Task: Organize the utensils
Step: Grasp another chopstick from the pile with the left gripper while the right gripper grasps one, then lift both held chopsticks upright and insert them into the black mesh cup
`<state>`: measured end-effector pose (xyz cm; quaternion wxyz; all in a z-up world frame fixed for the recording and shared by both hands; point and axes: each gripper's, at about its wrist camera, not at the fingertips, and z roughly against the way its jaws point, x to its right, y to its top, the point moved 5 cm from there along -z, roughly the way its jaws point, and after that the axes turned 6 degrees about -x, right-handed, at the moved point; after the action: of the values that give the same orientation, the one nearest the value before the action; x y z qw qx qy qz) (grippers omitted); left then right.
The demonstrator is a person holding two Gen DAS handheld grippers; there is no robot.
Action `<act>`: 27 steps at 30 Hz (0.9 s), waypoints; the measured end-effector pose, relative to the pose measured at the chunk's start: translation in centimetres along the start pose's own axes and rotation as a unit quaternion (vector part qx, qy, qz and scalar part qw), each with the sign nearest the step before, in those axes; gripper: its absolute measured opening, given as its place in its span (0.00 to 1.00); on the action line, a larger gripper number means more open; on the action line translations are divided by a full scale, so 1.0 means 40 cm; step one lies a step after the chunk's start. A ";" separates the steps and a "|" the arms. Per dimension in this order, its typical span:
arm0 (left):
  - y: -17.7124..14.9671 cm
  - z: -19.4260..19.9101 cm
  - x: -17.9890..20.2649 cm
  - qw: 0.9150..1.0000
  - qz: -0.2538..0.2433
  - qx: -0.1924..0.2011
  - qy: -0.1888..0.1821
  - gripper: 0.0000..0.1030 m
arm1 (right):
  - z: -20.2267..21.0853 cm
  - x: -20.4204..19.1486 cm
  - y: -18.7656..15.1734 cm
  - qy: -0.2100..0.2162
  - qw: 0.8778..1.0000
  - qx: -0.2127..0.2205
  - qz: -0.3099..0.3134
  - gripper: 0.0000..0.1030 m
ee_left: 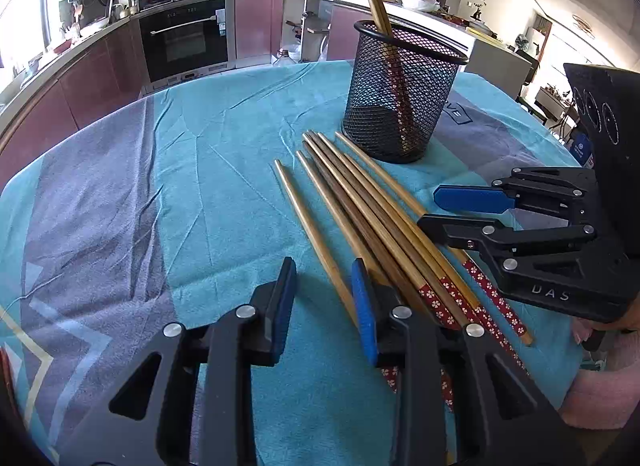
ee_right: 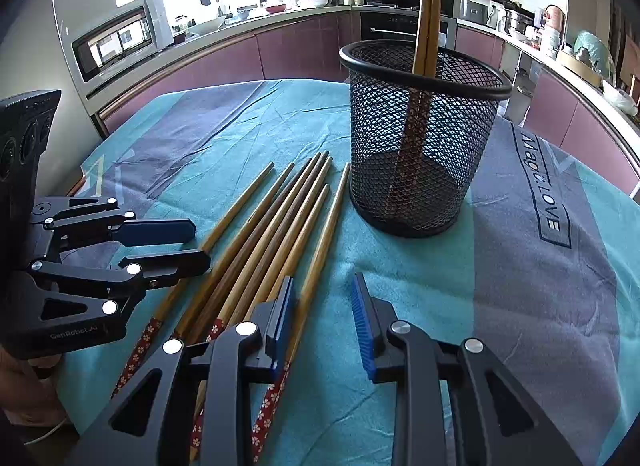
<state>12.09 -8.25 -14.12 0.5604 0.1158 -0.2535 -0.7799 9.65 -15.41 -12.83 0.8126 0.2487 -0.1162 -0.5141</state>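
Note:
Several wooden chopsticks (ee_left: 360,205) with red flowered ends lie side by side on the teal cloth, also in the right wrist view (ee_right: 272,234). A black mesh cup (ee_left: 400,93) stands behind them with two chopsticks upright in it; it also shows in the right wrist view (ee_right: 420,133). My left gripper (ee_left: 324,270) is open and empty, just left of the chopsticks' handle ends; it shows in the right wrist view (ee_right: 196,242). My right gripper (ee_right: 324,286) is open and empty, right of the chopsticks; it shows in the left wrist view (ee_left: 428,207), jaws over the outer sticks.
The table is covered by a teal and grey cloth (ee_left: 160,185) with wrinkles. Kitchen counters and an oven (ee_left: 184,37) lie beyond the far table edge. A microwave (ee_right: 120,37) shows behind the table in the right wrist view.

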 end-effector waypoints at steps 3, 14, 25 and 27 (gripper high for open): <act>0.001 -0.002 -0.004 1.000 0.003 0.000 0.003 0.26 | -0.006 0.004 0.009 0.001 1.000 0.001 -0.006 0.27; 0.023 -0.019 -0.005 1.000 0.008 0.003 0.025 0.20 | -0.025 0.004 0.042 -0.003 1.000 0.006 -0.009 0.12; 0.020 -0.011 -0.021 0.999 0.046 0.010 0.023 0.07 | -0.006 0.021 0.034 0.047 0.998 0.014 -0.041 0.05; 0.020 -0.001 -0.022 0.999 0.048 0.014 0.021 0.07 | 0.008 0.023 0.031 0.063 0.997 0.019 -0.044 0.05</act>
<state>13.07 -7.62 -13.84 0.6009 0.1276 -0.2575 -0.7458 10.88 -15.90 -11.98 0.7901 0.3006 -0.0631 -0.5304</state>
